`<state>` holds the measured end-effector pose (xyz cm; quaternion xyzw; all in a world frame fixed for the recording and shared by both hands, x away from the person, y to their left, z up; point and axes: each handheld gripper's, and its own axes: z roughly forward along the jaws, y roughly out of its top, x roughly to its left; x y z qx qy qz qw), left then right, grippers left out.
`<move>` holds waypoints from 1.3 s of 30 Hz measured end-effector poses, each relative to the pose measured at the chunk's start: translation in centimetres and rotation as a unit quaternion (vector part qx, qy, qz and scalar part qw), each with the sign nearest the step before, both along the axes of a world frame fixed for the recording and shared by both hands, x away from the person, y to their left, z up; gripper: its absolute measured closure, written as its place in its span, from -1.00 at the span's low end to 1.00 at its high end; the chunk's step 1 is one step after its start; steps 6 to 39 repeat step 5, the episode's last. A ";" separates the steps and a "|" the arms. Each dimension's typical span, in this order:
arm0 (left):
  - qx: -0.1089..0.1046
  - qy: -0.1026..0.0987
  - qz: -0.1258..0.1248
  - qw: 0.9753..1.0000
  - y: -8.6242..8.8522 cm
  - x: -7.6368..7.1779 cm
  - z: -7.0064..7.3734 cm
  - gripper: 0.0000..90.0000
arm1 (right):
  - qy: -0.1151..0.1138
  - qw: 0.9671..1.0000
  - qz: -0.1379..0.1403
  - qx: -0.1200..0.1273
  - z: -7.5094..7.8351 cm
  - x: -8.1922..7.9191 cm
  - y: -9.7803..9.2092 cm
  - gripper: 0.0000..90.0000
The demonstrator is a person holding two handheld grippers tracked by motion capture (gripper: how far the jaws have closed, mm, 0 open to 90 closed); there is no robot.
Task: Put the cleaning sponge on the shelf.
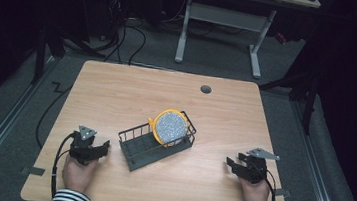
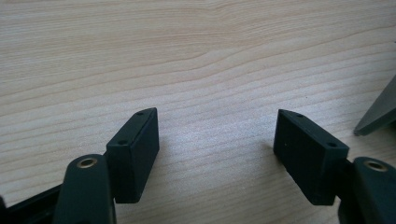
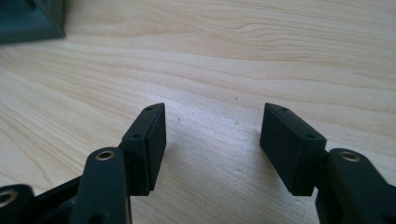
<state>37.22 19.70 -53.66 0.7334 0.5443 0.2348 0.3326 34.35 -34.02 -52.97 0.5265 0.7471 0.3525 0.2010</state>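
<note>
Plate [image 1: 170, 127] stands on edge in rack [image 1: 137, 149], between us; left gripper [image 1: 102, 150] sits nearer. Both grippers, right [image 1: 230, 164] too, gape wide, empty.

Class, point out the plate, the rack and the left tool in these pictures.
plate [image 1: 170, 127], high view, middle of its speckled face.
rack [image 1: 133, 148], high view, bare wire floor at its near end.
left tool [image 1: 106, 145], high view, midway between its jaw tips.
</note>
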 end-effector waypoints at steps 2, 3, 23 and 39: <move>0.000 0.000 0.000 1.000 0.0 0.0 0.0 -0.30 | -0.008 0.999 0.005 -0.043 0.0 -0.2 0.8 -0.11; 0.000 0.000 0.000 1.000 0.0 0.0 0.0 -0.30 | -0.013 0.999 0.011 -0.049 0.0 -0.2 1.0 -0.10; 0.000 0.000 0.001 1.000 0.0 0.0 0.0 -0.30 | -0.010 0.999 0.010 -0.045 0.0 -0.2 1.0 -0.10; 0.000 0.000 0.001 1.000 0.0 0.0 0.0 -0.30 | -0.010 0.999 0.010 -0.045 0.0 -0.2 1.0 -0.10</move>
